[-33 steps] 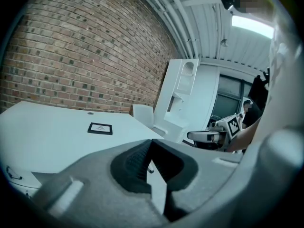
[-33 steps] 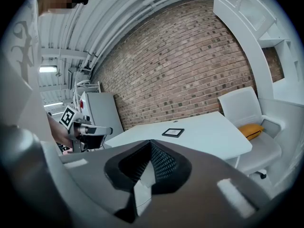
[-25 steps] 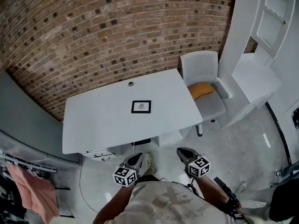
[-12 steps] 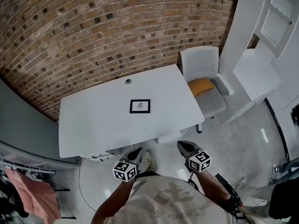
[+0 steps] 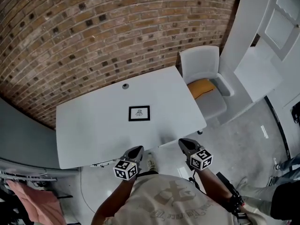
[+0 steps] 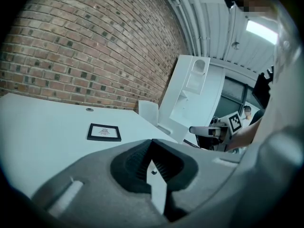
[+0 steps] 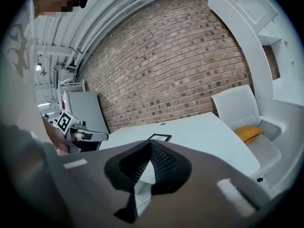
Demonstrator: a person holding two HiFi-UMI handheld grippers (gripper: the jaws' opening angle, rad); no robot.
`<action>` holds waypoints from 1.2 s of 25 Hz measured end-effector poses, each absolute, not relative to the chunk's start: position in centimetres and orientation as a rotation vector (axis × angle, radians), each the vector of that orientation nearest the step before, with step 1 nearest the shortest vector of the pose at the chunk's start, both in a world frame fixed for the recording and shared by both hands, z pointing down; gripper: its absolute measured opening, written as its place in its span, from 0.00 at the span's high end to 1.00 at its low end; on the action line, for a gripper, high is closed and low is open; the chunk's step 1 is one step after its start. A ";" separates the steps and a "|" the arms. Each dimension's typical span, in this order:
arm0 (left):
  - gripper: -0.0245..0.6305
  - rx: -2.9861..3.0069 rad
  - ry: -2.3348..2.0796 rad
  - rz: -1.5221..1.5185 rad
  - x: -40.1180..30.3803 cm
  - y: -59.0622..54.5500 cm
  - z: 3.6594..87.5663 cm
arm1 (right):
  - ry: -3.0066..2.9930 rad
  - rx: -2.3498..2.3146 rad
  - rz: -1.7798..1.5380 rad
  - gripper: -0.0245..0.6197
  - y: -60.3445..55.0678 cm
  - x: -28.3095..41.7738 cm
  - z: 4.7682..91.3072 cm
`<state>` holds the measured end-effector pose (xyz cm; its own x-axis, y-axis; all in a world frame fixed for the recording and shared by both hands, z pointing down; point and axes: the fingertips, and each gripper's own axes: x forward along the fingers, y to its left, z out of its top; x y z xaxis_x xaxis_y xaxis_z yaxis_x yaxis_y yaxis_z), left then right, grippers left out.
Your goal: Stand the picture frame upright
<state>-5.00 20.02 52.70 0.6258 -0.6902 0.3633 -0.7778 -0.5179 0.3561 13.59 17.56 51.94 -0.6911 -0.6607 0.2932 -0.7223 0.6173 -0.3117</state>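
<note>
A small black picture frame (image 5: 139, 113) lies flat, face up, near the middle of the white table (image 5: 89, 135). It also shows in the left gripper view as the frame (image 6: 104, 132), and its far end peeks over the jaws in the right gripper view (image 7: 160, 137). My left gripper (image 5: 135, 153) is shut and empty, held near the table's front edge. Level with it on the right, my right gripper (image 5: 185, 146) is shut with nothing in it. Both are well short of the frame.
A white chair (image 5: 206, 78) with an orange cushion (image 5: 201, 87) stands at the table's right end. A brick wall (image 5: 93, 32) runs behind the table. White shelving (image 5: 262, 46) is at the right, and pink cloth (image 5: 35, 207) hangs at the lower left.
The view has drawn nearer to the table; the table and frame have slid lower and left in the picture. Both grippers stay shut in front of the body.
</note>
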 end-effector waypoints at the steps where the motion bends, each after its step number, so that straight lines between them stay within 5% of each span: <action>1: 0.96 2.361 -1.155 0.240 -5.4 19.3 52.6 | -2.689 1.157 0.622 0.95 16.9 13.2 52.0; 30: 0.96 2.276 -1.108 0.261 -13.6 3.0 55.1 | -2.558 1.100 0.628 0.95 -0.1 4.1 53.3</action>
<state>-13.64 3.02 55.07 0.6346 -0.6536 0.4125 -0.7690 -0.4807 0.4213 4.12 -0.14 53.31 -0.6681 -0.6144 0.4197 -0.7389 0.6142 -0.2771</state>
